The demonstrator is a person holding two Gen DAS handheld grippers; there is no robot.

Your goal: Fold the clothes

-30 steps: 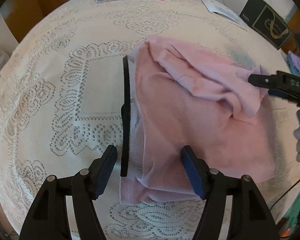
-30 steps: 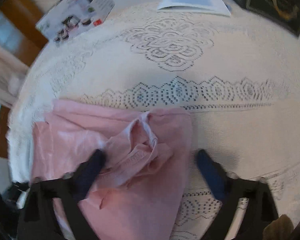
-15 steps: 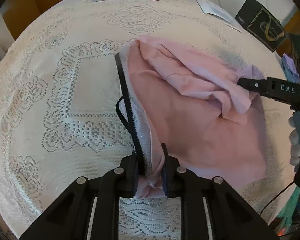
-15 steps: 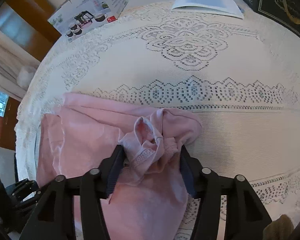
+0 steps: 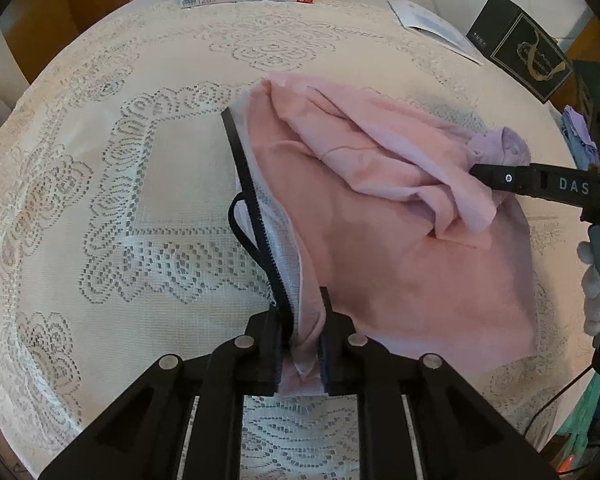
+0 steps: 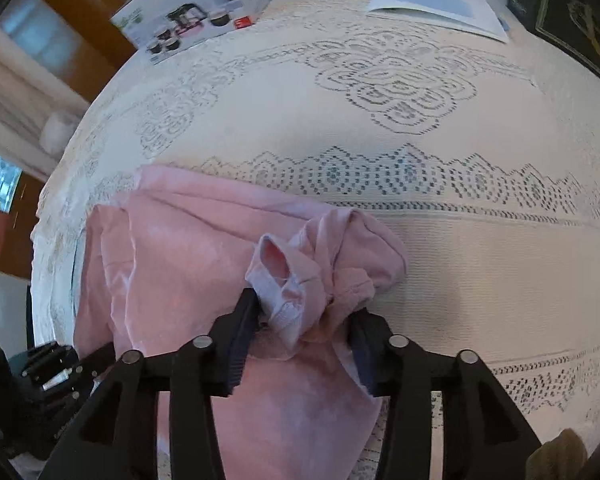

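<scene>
Pink garment [image 5: 400,264], lying on lace tablecloth [image 5: 100,200], both grippers clamping.
Left gripper [image 5: 302,344] is pinching the black-trimmed near corner; right gripper [image 6: 304,332] is squeezing bunched fabric at the opposite edge.

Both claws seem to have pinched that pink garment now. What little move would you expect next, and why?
Probably a small lift together. The left gripper is shut on the pink garment's zipper edge, the right gripper on a bunched fold, and the cloth lies crumpled on the lace tablecloth; raising it should let it hang straight.
</scene>
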